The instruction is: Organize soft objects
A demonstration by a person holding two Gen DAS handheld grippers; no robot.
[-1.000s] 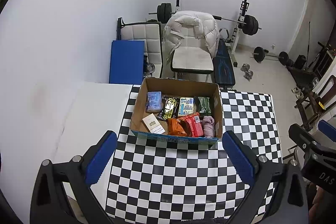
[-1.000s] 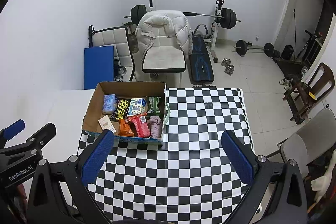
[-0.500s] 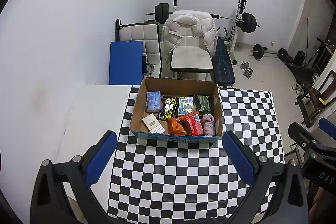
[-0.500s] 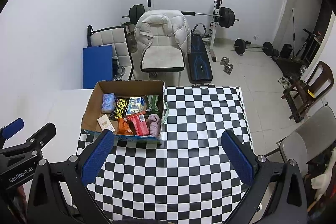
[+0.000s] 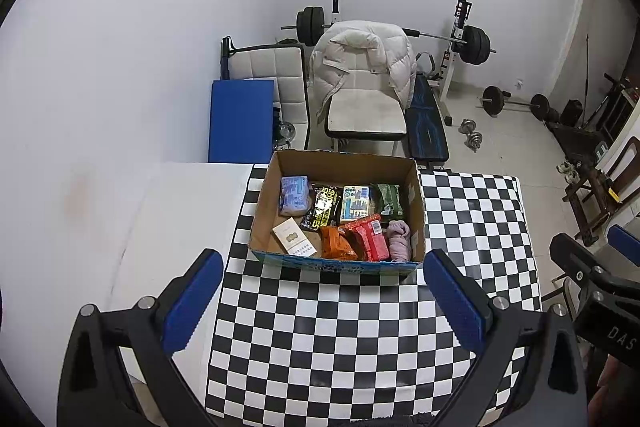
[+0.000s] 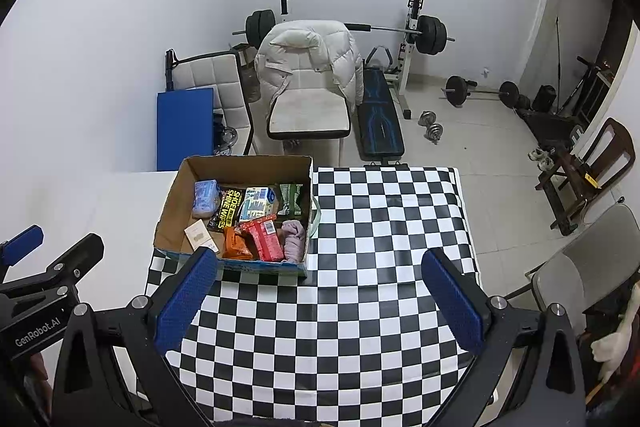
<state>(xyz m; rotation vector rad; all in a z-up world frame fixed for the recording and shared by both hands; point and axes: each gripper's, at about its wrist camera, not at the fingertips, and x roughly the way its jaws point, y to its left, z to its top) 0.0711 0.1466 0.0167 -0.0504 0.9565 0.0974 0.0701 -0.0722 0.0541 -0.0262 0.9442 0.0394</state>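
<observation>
Cardboard box of soft packets on checkered worktop, well ahead of left gripper; right gripper right of box. Both sets of fingers spread wide, holding nothing.

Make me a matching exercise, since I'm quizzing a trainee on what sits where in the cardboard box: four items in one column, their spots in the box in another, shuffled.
Items:
1. pale blue soft pack
2. pink cloth
3. white card
4. green packet

Places in the cardboard box, seen from the left wrist camera:
A. near right corner
B. far left corner
C. far right corner
D. near left corner

Pairs: 1-B, 2-A, 3-D, 4-C
</observation>
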